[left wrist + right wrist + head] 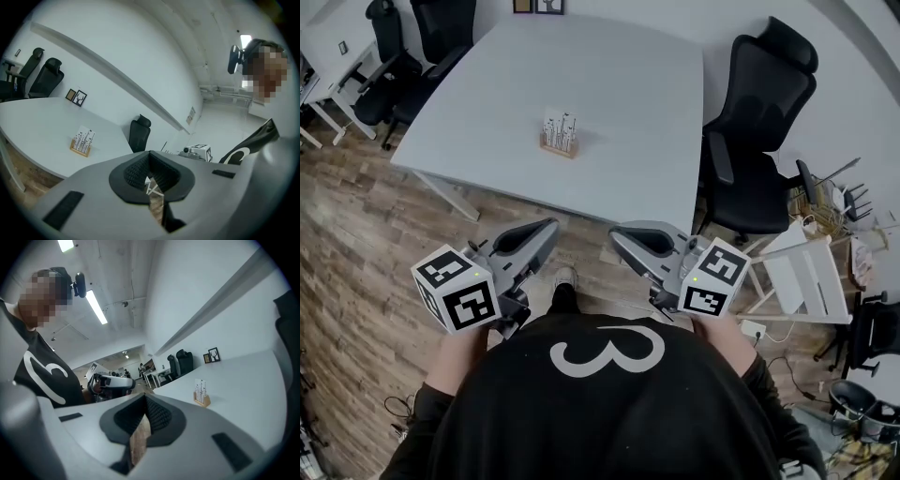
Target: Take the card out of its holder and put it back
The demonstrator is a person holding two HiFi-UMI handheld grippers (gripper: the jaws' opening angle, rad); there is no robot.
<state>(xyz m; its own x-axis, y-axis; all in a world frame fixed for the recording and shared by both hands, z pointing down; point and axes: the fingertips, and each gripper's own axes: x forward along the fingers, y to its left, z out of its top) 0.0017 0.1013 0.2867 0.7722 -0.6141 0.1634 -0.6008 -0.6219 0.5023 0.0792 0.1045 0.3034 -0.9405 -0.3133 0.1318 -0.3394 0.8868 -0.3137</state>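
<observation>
1. My left gripper has its jaws pressed together, with nothing between them
2. My right gripper is the same: jaws closed, empty
3. The card stands upright in its wooden holder on the white table, at 12 o'clock from both grippers and well apart from them
4. The left gripper view shows the card at 10 o'clock of the jaws, and the right gripper view shows it at 2 o'clock

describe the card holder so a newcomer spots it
Start at the big white table. Near its middle stands a low wooden holder with a white card upright in it, printed with thin black lines. Nothing sits beside it; two picture frames stand away at the far edge.
</observation>
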